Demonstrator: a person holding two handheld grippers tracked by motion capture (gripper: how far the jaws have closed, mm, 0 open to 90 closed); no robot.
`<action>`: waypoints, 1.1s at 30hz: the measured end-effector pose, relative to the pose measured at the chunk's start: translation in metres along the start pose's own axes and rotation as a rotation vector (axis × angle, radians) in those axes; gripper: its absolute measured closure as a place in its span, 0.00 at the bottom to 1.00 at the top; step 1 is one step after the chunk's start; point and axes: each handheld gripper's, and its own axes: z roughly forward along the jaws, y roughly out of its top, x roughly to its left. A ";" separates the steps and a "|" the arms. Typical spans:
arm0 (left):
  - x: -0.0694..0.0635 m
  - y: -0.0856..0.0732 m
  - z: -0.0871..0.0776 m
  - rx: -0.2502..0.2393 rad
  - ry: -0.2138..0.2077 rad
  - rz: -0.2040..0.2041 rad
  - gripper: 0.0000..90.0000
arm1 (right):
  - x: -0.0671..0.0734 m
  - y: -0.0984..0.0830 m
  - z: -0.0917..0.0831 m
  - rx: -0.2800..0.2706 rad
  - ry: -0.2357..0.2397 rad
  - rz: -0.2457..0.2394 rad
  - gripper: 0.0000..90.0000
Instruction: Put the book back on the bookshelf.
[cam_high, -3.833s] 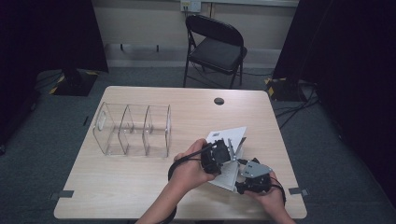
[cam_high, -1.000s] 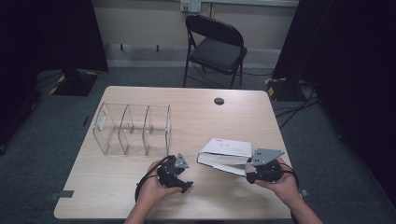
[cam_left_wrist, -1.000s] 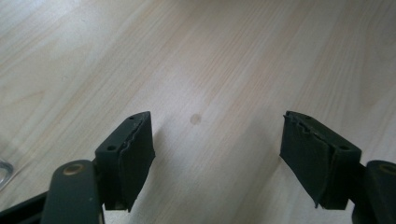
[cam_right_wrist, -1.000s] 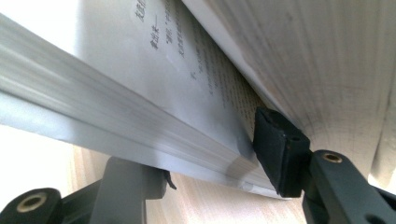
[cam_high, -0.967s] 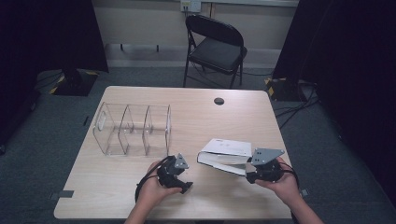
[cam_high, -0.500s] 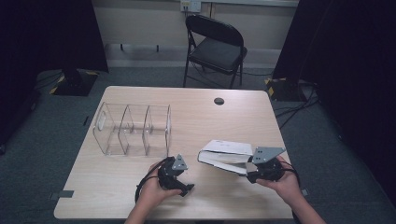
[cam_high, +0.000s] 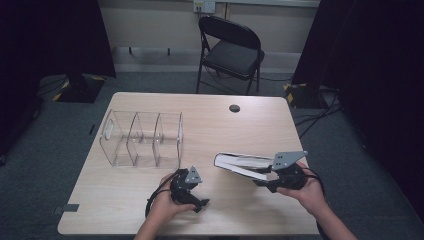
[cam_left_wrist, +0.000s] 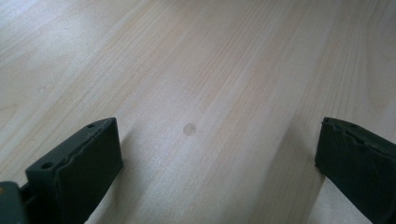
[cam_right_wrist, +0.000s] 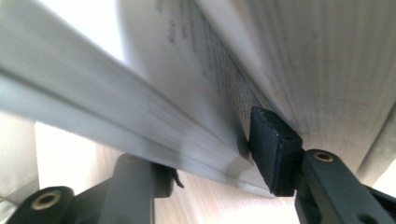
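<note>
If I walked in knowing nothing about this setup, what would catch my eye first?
Probably the white book on the right half of the wooden table, splayed partly open, with the right gripper clamped on a sheaf of its pages. Next, the clear three-slot organizer standing on the table's left half. The left gripper, near the front edge, has just opened its jaws wide over bare wood, with nothing between them.
</note>
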 end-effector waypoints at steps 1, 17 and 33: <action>0.000 0.000 0.000 0.002 0.000 0.002 0.00 | -0.002 0.001 -0.002 0.000 0.015 0.010 0.63; 0.000 0.001 0.000 0.012 -0.002 -0.006 0.00 | -0.005 0.017 -0.013 0.104 -0.069 -0.076 0.79; 0.000 0.002 0.000 0.017 -0.002 0.000 0.00 | -0.011 0.020 -0.021 0.128 -0.036 -0.065 0.84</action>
